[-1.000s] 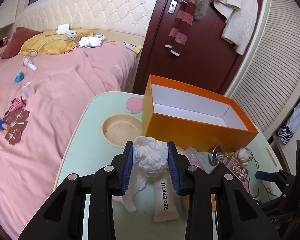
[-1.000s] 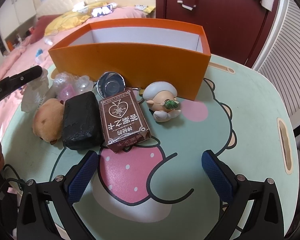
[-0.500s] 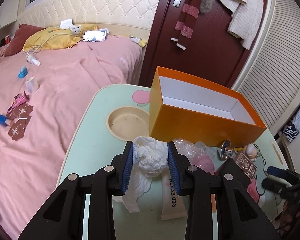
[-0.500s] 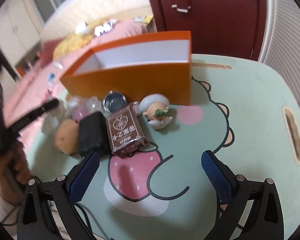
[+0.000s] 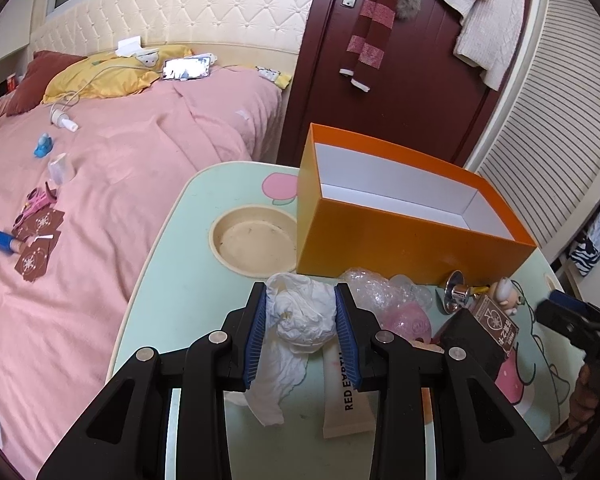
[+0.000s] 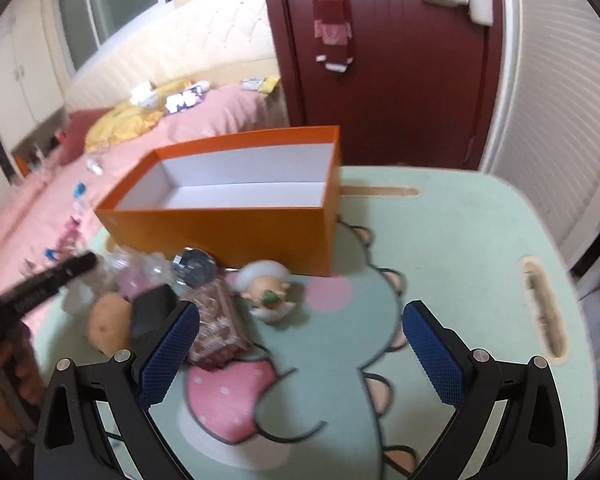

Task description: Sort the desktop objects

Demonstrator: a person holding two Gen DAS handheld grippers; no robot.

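My left gripper [image 5: 300,312] is shut on a crumpled white tissue [image 5: 304,316] and holds it above the table, in front of the open orange box [image 5: 400,240]. The box [image 6: 236,216] is empty. Below lie a RED EARTH tube [image 5: 346,400], bubble wrap [image 5: 380,292], a metal knob [image 5: 454,290], a brown card box [image 5: 496,320] and a small figurine [image 5: 506,290]. My right gripper [image 6: 300,344] is open and empty above the table, near the card box [image 6: 216,324], the figurine [image 6: 270,290], a black block [image 6: 152,312] and a tan plush [image 6: 106,320].
A round cup recess [image 5: 256,240] sits in the mint cartoon table [image 6: 460,240] left of the box. A pink bed [image 5: 100,184] lies to the left. A dark red door [image 5: 400,80] and a slatted wall stand behind.
My left gripper has risen and drawn back with the tissue. My right gripper has lifted and tilted up, so the box interior now shows in its blurred view.
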